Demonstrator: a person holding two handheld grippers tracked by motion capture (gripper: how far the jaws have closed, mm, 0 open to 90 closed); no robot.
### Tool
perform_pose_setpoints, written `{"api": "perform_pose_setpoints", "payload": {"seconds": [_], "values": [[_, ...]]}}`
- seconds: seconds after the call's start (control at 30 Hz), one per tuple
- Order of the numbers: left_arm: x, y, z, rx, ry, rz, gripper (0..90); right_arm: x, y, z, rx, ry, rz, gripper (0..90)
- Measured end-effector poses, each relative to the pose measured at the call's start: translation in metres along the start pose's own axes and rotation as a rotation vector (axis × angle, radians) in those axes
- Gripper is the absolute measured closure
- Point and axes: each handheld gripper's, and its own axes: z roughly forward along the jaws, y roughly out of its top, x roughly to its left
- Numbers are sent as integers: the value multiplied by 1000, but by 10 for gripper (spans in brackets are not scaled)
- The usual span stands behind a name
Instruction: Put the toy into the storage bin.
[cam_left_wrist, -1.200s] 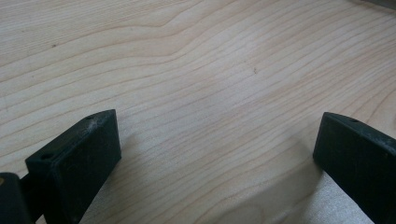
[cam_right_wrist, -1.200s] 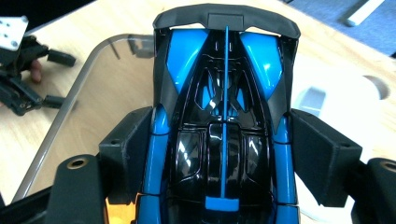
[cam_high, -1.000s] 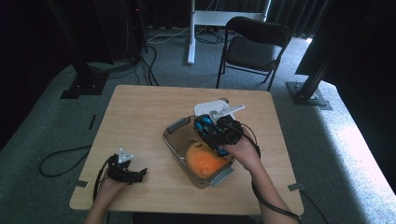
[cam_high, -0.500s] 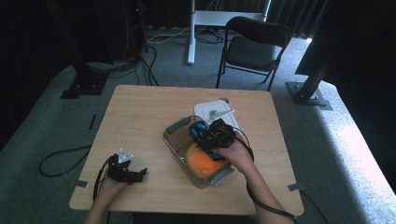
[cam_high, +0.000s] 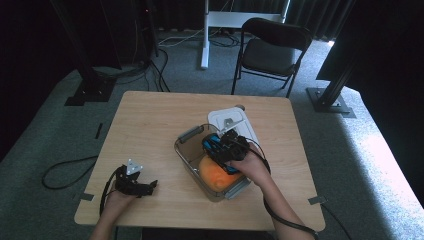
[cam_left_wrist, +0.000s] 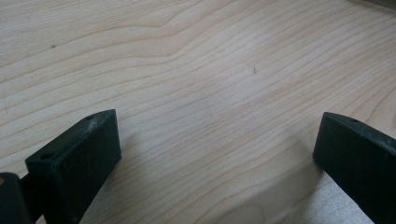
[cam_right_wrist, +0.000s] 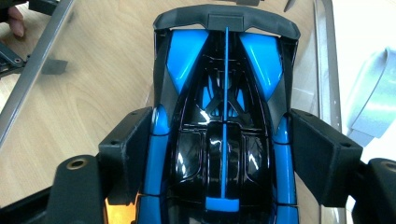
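Right gripper (cam_right_wrist: 219, 154) grasping a glossy blue-and-black toy car (cam_right_wrist: 224, 116) over a clear plastic bin (cam_high: 186, 137), left gripper (cam_left_wrist: 217, 154) released on the pale wooden table (cam_left_wrist: 196, 56).

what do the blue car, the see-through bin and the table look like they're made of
Blue car: likely hard plastic, glossy; sharp highlights on its black and blue panels.
Bin: clear plastic walls, since the tabletop shows through, with a grey rim and handles, possibly also plastic.
Table: pale wood or wood-look laminate; matte with visible grain lines.

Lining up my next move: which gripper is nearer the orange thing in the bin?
Right. The right gripper, clamped on the blue toy car, is just above the orange thing; the left gripper rests away on the table.
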Motion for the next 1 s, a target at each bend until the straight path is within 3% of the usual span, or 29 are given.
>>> {"api": "perform_pose_setpoints", "payload": {"seconds": [0.27, 0.47, 0.73, 1.0], "values": [[0, 0, 0, 0, 0, 0, 12, -1, -1, -3, -21, 14, -4, 262], [0, 0, 0, 0, 0, 0, 12, -7, -4, -13, -79, 50, 35, 214], [0, 0, 0, 0, 0, -1, 12, -21, -9, -31, -152, 21, 71, 149], [0, 0, 0, 0, 0, 0, 12, -34, -19, -39, -176, 12, 100, 123]]}}
